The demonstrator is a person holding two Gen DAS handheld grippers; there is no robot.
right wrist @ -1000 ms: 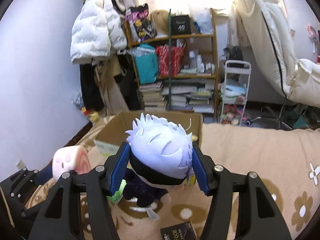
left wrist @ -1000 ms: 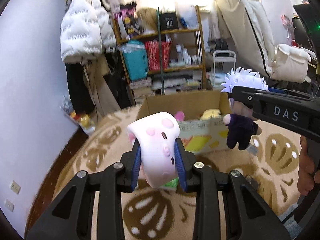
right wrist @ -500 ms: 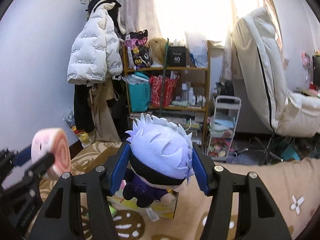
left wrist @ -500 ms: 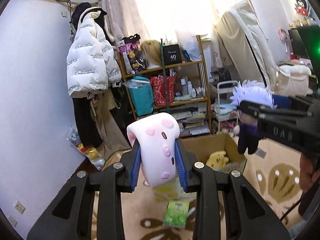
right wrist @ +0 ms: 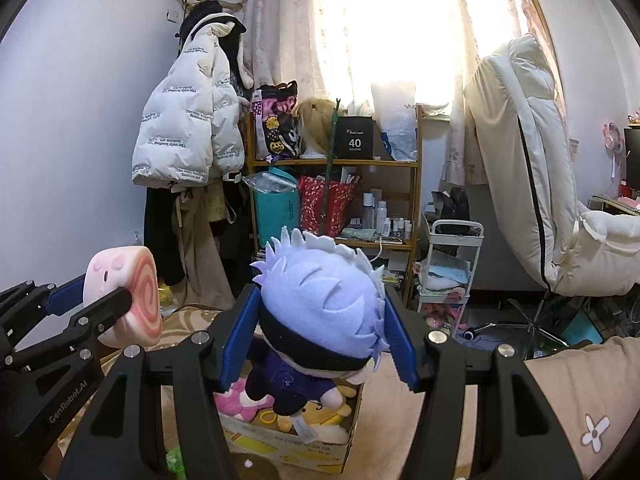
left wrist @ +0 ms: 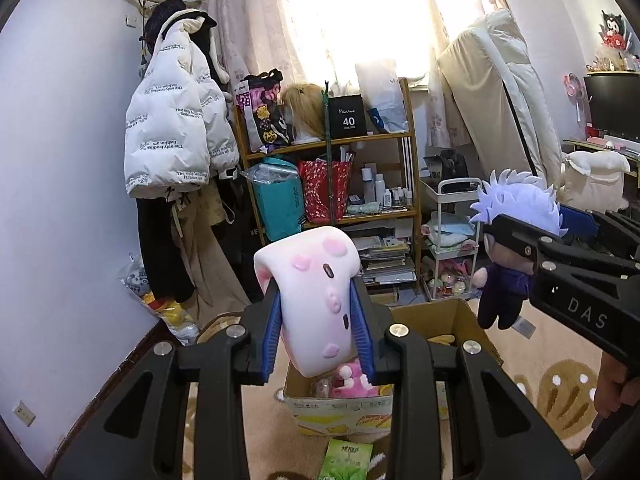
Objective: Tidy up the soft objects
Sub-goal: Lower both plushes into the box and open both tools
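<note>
My left gripper (left wrist: 318, 336) is shut on a pink roll-cake plush (left wrist: 310, 288), whose swirl end (right wrist: 138, 300) shows in the right wrist view. My right gripper (right wrist: 320, 344) is shut on the head of a doll (right wrist: 320, 304) with pale lilac hair and dark clothes; the same doll (left wrist: 514, 240) hangs at the right of the left wrist view. Both toys are held in the air above an open cardboard box (left wrist: 452, 316) on the carpet. Inside the box (right wrist: 288, 446) lie a pink plush (left wrist: 354, 380) and a yellow plush (right wrist: 320, 416).
A green packet (left wrist: 348, 460) lies on the patterned carpet (left wrist: 560, 388) in front of the box. Behind stand a wooden shelf (left wrist: 336, 184) full of bags and bottles, hanging coats (left wrist: 176, 136), a small white trolley (right wrist: 448, 264) and a white chair (right wrist: 536, 208).
Both grippers have risen with their toys, and both views have tilted upward. The box has dropped lower in both views, with more of the wall and window showing.
</note>
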